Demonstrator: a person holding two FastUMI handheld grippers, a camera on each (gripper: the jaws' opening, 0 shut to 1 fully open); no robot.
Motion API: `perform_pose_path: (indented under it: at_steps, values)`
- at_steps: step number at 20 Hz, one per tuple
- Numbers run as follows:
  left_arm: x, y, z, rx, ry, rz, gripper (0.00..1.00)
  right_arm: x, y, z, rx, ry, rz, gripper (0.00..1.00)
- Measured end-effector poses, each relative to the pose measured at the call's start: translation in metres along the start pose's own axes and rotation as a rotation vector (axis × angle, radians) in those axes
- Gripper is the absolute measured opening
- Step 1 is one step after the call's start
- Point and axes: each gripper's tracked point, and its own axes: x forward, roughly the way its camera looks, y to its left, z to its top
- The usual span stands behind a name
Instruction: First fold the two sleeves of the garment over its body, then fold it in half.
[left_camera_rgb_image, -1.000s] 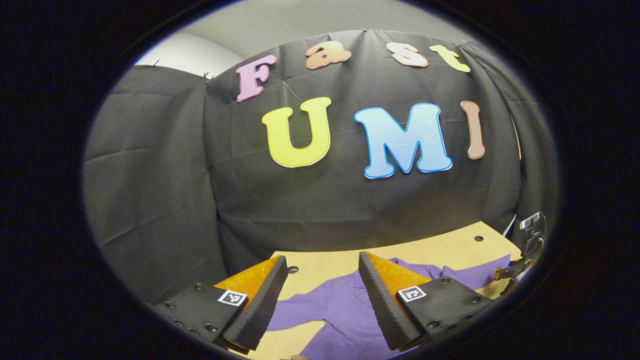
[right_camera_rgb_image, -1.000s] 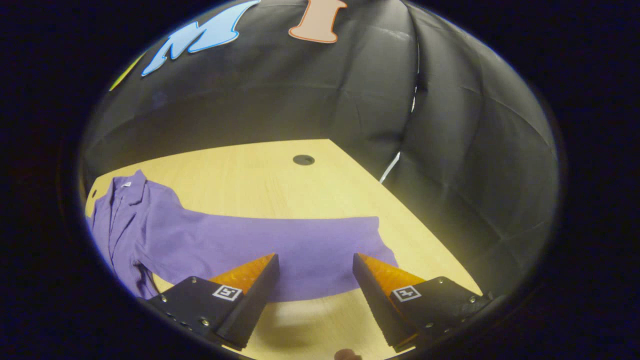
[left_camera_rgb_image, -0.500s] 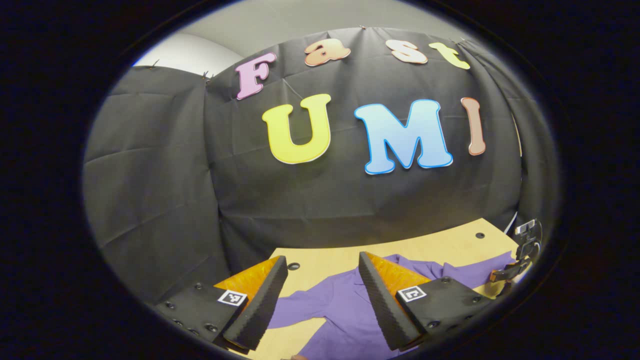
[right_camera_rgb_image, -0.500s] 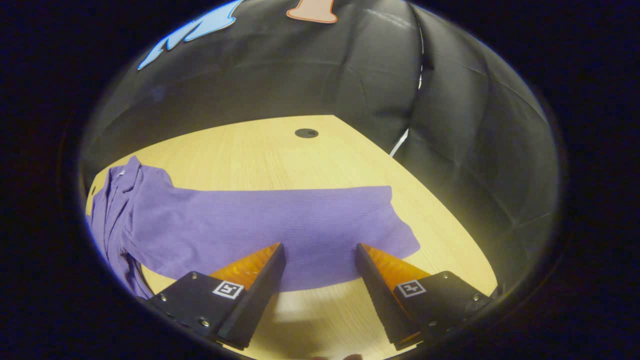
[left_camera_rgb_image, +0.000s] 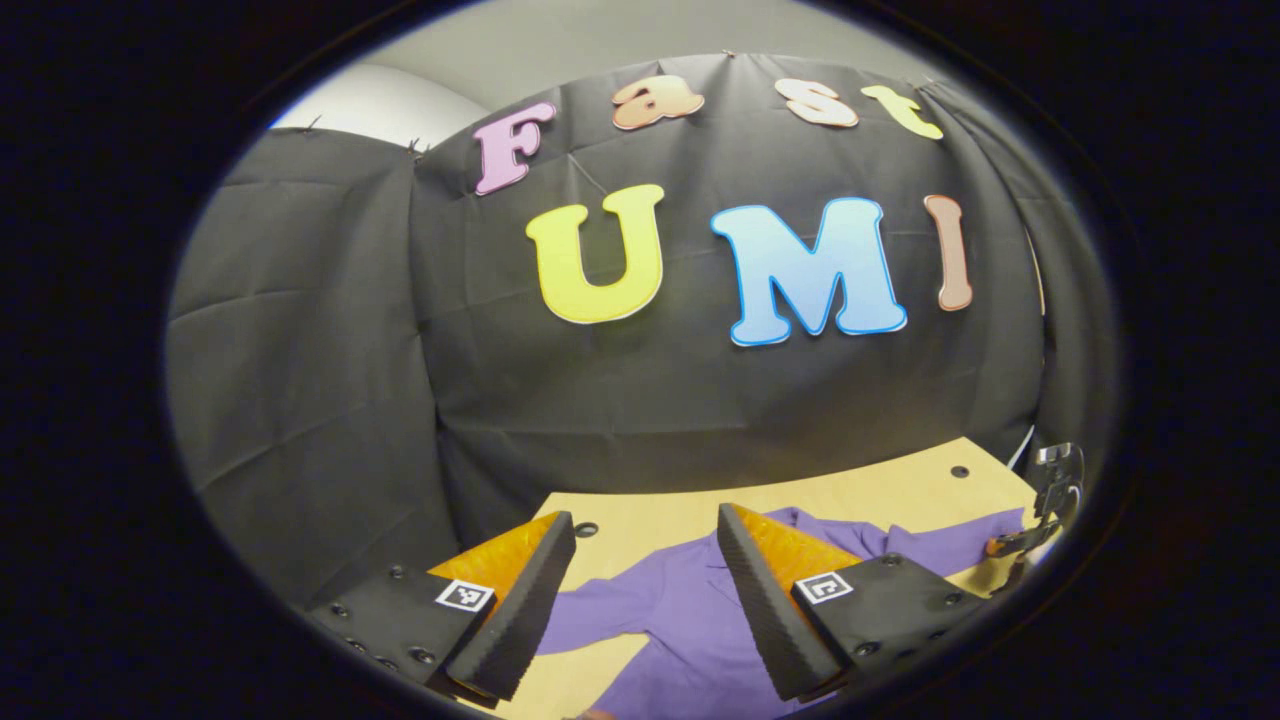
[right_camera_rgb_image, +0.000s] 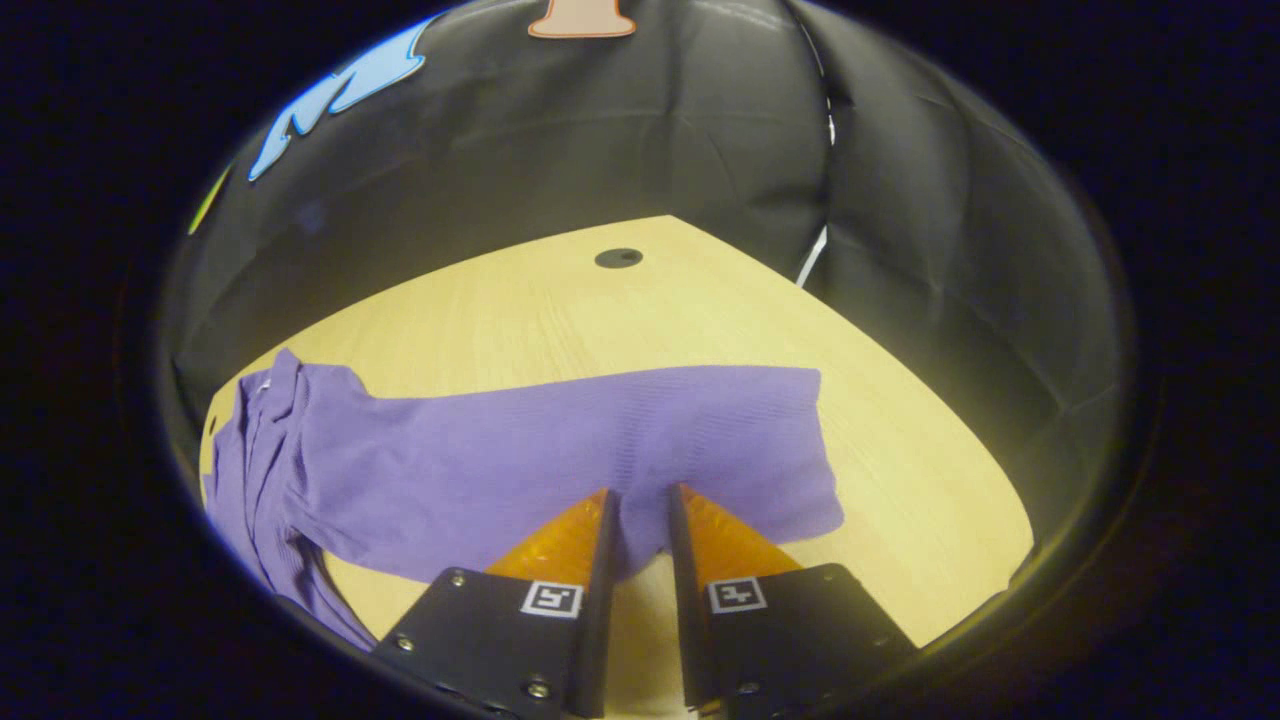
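While the purple garment (right_camera_rgb_image: 470, 470) lies spread flat on the wooden counter (right_camera_rgb_image: 600, 310), one long sleeve (right_camera_rgb_image: 700, 440) stretches straight out ahead of the right gripper (right_camera_rgb_image: 640, 505), and its near edge runs right into the narrow gap between the jaws. They're nearly closed around that edge, but I honestly can't tell if both actually press on the cloth. Collar end sits off to the left of those jaws. Over in the left gripper view, the left gripper (left_camera_rgb_image: 645, 545) hangs above the counter (left_camera_rgb_image: 900, 485) with jaws wide apart and nothing in them; the garment (left_camera_rgb_image: 690, 610) lies below and between them, other sleeve reaching left under the left jaw.
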Motion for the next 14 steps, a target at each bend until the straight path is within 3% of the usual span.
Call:
perform_pose_path:
  at_steps: [3, 4, 7, 14]
  values:
    - [0.001, -0.003, -0.003, -0.002, 0.005, -0.014, 0.96, -0.001, 0.0, 0.004, 0.025, 0.025, -0.026, 0.31]
    - [0.002, -0.003, -0.003, 0.0, 0.006, -0.016, 0.96, 0.002, 0.0, 0.003, 0.018, 0.029, -0.039, 0.02]
    - [0.004, -0.008, -0.005, -0.001, 0.006, -0.025, 0.96, -0.005, 0.003, 0.005, -0.006, 0.039, -0.067, 0.02]
    - [0.006, -0.001, -0.01, 0.006, 0.005, -0.027, 0.96, -0.02, 0.025, 0.032, 0.076, 0.0, -0.017, 0.03]
